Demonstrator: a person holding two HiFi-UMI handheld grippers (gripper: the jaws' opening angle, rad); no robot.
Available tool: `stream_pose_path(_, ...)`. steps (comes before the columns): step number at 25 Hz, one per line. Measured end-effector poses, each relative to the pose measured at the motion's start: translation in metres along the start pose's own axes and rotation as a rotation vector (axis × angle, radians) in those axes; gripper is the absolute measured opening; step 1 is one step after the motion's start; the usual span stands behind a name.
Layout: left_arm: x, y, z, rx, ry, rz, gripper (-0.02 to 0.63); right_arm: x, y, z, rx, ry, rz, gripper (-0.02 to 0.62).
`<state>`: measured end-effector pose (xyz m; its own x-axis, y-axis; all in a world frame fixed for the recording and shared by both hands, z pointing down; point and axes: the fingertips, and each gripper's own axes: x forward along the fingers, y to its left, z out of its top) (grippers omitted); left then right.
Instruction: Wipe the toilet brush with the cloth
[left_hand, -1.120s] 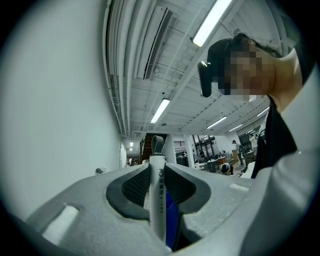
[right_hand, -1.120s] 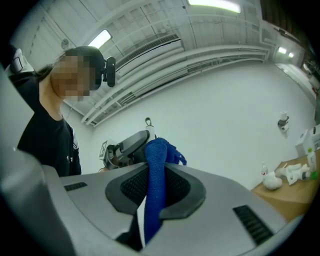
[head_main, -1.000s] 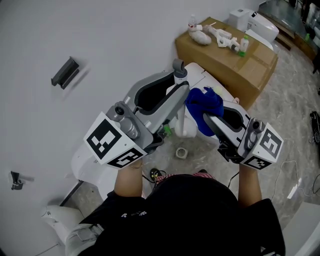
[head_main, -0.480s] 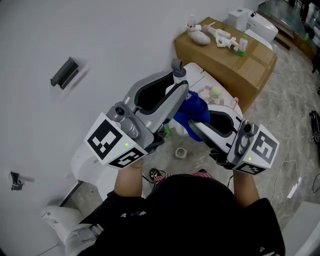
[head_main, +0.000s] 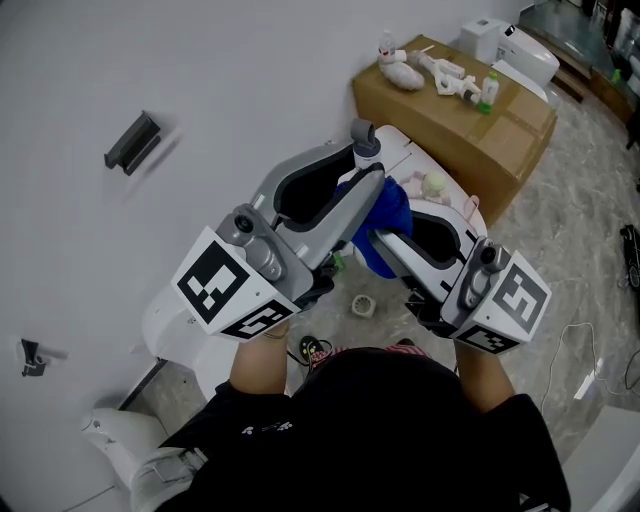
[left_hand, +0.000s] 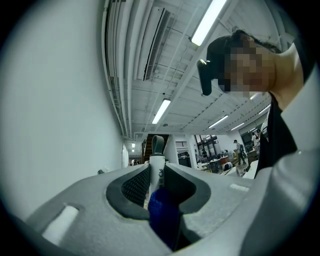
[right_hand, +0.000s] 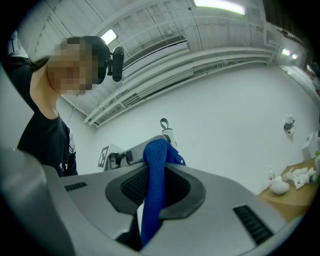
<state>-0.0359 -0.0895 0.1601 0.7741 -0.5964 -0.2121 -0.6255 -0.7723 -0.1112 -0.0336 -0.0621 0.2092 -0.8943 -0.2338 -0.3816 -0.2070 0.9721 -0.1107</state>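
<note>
Cloth (right_hand: 155, 165) between right jaws touches brush handle (left_hand: 156, 172) between left jaws.

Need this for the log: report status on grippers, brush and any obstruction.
Left gripper shut on toilet brush handle. Right gripper shut on blue cloth, cloth up against the handle. Nothing in the way.

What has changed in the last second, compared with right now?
The right gripper, shut on the blue cloth, slid left across the head view. That brought the cloth up against the toilet brush handle, close to the left gripper. The left gripper stayed put, still clamped on the handle.
</note>
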Motion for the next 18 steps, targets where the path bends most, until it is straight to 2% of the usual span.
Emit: stream_pose_path(18,0.0073,-0.0050,-0.0029,-0.008,0.006,0.000,0.092,-0.0064,-0.0087,-0.0030,0.018,0.018,-0.055,0.063)
